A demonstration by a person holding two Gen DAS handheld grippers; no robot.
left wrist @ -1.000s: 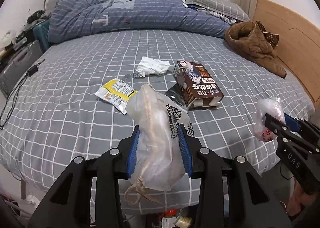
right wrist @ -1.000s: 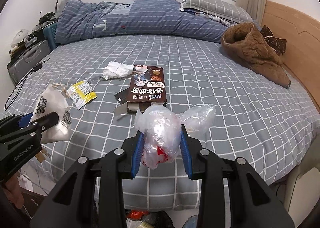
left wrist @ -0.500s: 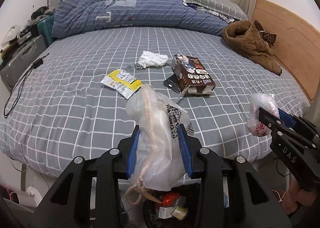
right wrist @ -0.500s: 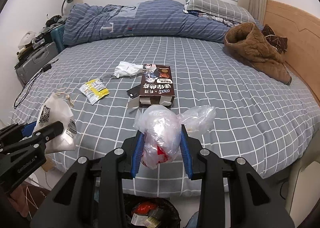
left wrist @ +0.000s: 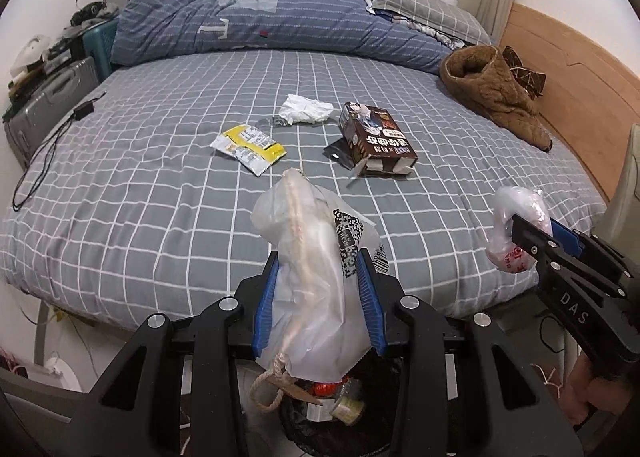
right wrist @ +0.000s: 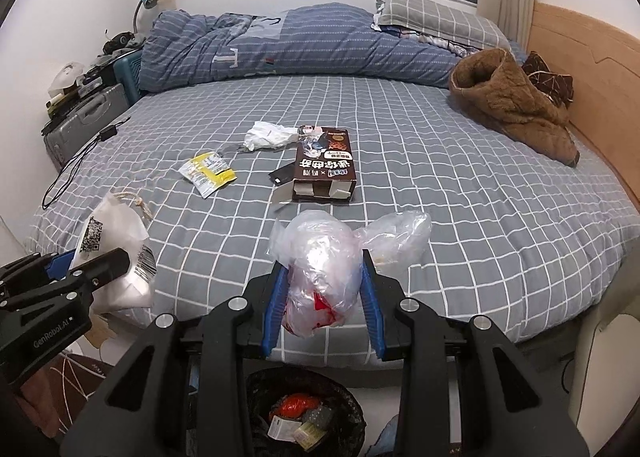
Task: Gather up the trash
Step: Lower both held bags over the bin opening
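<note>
My left gripper is shut on a white drawstring bag with a QR label; it also shows at the left of the right wrist view as the white drawstring bag. My right gripper is shut on a crumpled clear plastic bag with red print, seen too as the clear plastic bag. Both hang over the bed's near edge, above a black bin holding trash. On the bed lie a yellow wrapper, a white tissue and a brown box.
A brown fleece garment lies at the bed's right by the wooden headboard. A folded blue duvet and a pillow fill the far side. A grey suitcase and a cable are at the left.
Both grippers have drawn back from the bed with their bags still held. The bed's near edge and the bin below have come into view.
</note>
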